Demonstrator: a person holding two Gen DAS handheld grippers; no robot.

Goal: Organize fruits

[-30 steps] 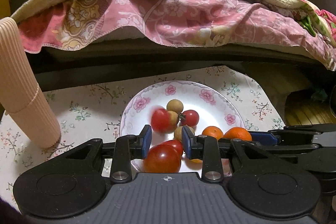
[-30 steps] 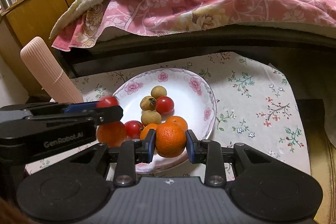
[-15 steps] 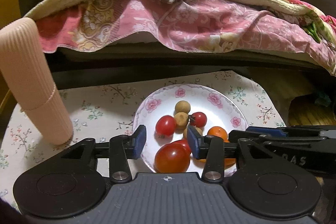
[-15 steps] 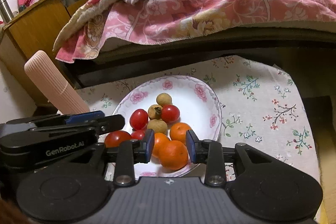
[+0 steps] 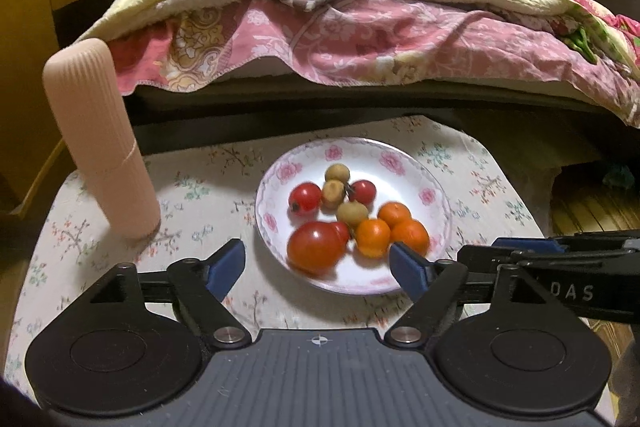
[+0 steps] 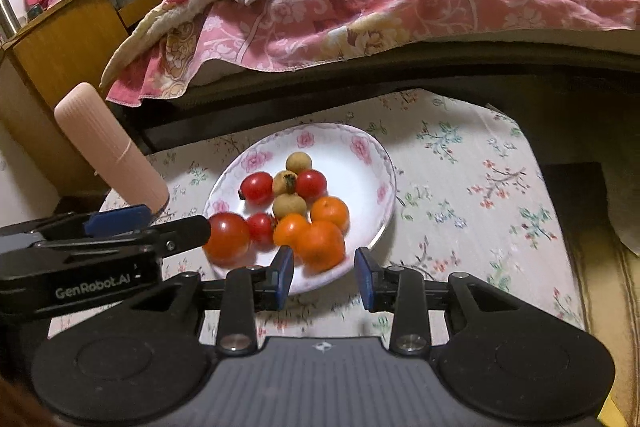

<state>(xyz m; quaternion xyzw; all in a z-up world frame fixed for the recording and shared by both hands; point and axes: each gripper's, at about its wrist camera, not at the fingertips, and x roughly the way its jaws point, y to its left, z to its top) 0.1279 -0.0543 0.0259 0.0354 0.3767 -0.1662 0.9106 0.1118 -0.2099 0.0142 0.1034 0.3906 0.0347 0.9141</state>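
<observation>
A white floral plate (image 5: 436,203) (image 6: 376,163) on the flowered tablecloth holds all the fruit: a big tomato (image 5: 314,247) (image 6: 227,238), small cherry tomatoes (image 5: 305,197) (image 6: 258,187), brown longans (image 5: 352,213) (image 6: 289,205) and three oranges (image 5: 373,237) (image 6: 321,245). My left gripper (image 5: 318,269) is open and empty, pulled back at the plate's near rim. My right gripper (image 6: 324,279) is open and empty, just behind the nearest orange. Each gripper shows at the edge of the other's view.
A ribbed pink cylinder (image 5: 100,143) (image 6: 110,151) stands on the cloth left of the plate. A bed with a pink quilt (image 5: 360,27) runs behind the table. A wooden cabinet (image 6: 64,43) is at the left. The table's right edge drops to the floor (image 5: 580,211).
My left gripper let go of the big tomato and my right let go of an orange; both fruits now lie on the plate. Both grippers opened wider and drew back.
</observation>
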